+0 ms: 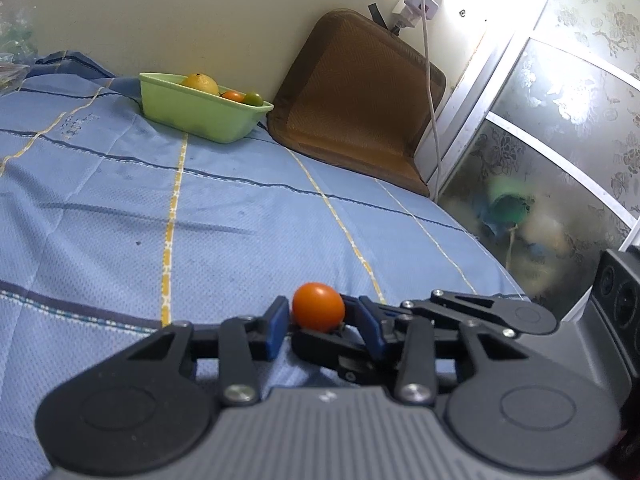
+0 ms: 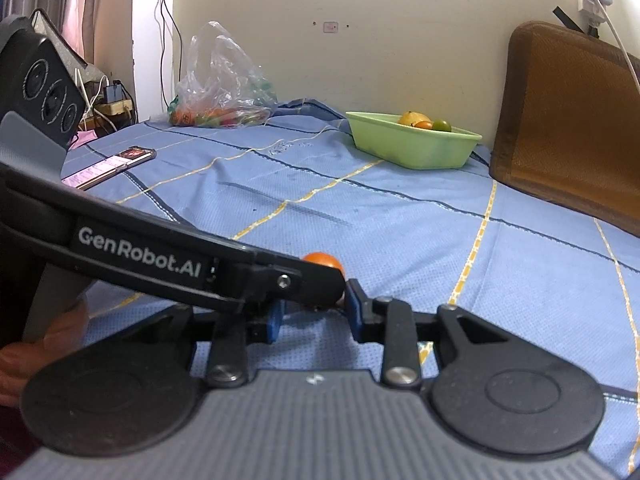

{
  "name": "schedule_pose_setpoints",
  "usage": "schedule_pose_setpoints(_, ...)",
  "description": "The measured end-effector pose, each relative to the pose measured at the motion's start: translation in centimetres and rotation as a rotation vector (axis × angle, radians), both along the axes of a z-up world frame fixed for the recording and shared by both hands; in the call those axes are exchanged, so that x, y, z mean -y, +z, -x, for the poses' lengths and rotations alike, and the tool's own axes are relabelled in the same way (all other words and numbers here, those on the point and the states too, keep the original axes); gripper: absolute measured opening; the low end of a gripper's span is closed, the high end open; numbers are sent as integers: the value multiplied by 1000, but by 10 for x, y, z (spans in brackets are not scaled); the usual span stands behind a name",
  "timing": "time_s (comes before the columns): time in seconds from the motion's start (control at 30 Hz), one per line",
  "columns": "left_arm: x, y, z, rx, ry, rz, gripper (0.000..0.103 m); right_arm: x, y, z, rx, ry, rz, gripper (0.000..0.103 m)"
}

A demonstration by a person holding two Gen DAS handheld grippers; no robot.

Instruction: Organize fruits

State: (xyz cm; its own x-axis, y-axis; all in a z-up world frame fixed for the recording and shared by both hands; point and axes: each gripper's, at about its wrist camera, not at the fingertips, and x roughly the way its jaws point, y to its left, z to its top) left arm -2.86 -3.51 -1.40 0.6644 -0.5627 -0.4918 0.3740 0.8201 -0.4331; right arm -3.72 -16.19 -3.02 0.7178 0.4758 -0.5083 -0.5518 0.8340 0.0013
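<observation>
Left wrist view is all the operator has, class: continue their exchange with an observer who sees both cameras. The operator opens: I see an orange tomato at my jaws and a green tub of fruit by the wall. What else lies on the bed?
Observer: A phone lies face up on the blue sheet, far left of the green tub.
Operator: Any more produce?
Observer: Yes. A clear plastic bag holding orange and green produce stands against the wall, left of the tub.
Operator: How does my gripper look from the other side?
Observer: The left gripper crosses in front of the right gripper and hides most of the orange tomato.
</observation>
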Motion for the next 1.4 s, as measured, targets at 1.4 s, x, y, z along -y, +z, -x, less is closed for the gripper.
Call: schedule_pose_setpoints(1.4,-58,23,-292,-58,196,-9,34,-50,34,-266,42,-48,-64,31)
